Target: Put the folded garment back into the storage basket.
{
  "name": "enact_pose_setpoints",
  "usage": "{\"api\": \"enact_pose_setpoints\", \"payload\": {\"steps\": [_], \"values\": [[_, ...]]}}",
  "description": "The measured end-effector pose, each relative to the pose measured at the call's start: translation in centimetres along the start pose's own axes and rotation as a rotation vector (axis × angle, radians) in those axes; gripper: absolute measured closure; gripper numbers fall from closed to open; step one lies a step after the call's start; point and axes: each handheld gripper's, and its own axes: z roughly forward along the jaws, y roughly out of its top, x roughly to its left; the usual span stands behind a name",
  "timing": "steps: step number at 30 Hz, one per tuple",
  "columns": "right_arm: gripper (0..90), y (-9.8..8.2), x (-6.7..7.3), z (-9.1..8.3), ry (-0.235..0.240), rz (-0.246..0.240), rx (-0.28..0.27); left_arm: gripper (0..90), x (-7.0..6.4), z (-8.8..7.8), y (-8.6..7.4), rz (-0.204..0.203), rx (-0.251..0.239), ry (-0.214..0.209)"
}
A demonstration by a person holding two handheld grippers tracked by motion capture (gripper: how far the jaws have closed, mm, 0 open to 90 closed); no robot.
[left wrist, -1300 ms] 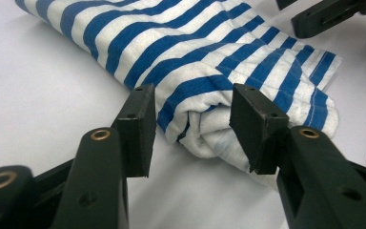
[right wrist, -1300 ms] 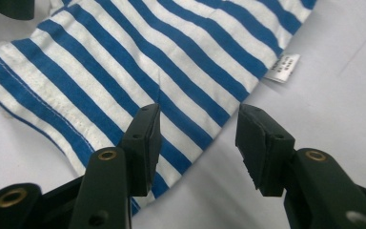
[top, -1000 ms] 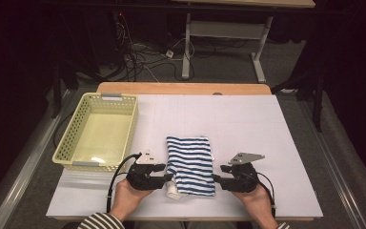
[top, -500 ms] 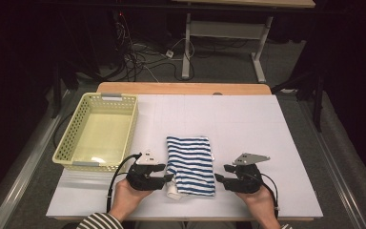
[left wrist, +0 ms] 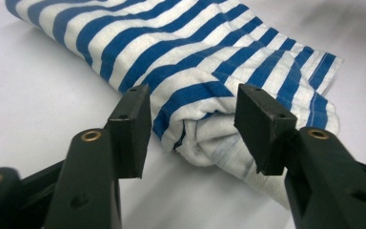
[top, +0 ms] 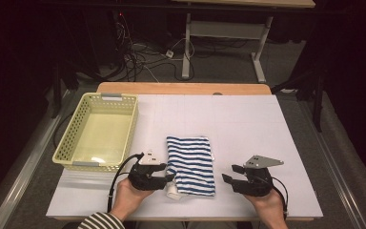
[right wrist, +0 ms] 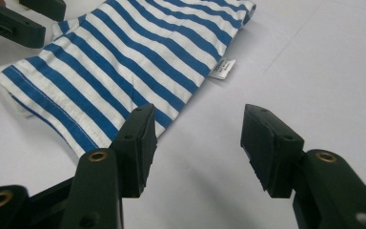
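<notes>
Striped folded cloth (top: 191, 164) lies near the desk's (top: 248, 124) front edge. Left tool (left wrist: 190, 129), jaws just opening, stands wide and empty at its rolled corner; right tool (right wrist: 198, 143) likewise, beside its edge. Release step; next, probably carrying it toward the basket (top: 76, 138).

Dark room, lit counter (top: 248, 119)
White top, wood far edge; grey floor (top: 219, 71), cable tangle (top: 133, 57), second desk's white legs (top: 187, 52) behind.
</notes>
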Motion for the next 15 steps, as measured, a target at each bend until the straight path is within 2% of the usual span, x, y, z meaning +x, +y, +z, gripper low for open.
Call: {"api": "enact_pose_setpoints", "payload": {"steps": [15], "values": [[45.8, -1.3, -1.3, -2.4, -0.036, 0.034, -0.051, 44.3, 0.2, -0.2, 0.0, -0.015, -0.008, 0.002]]}}
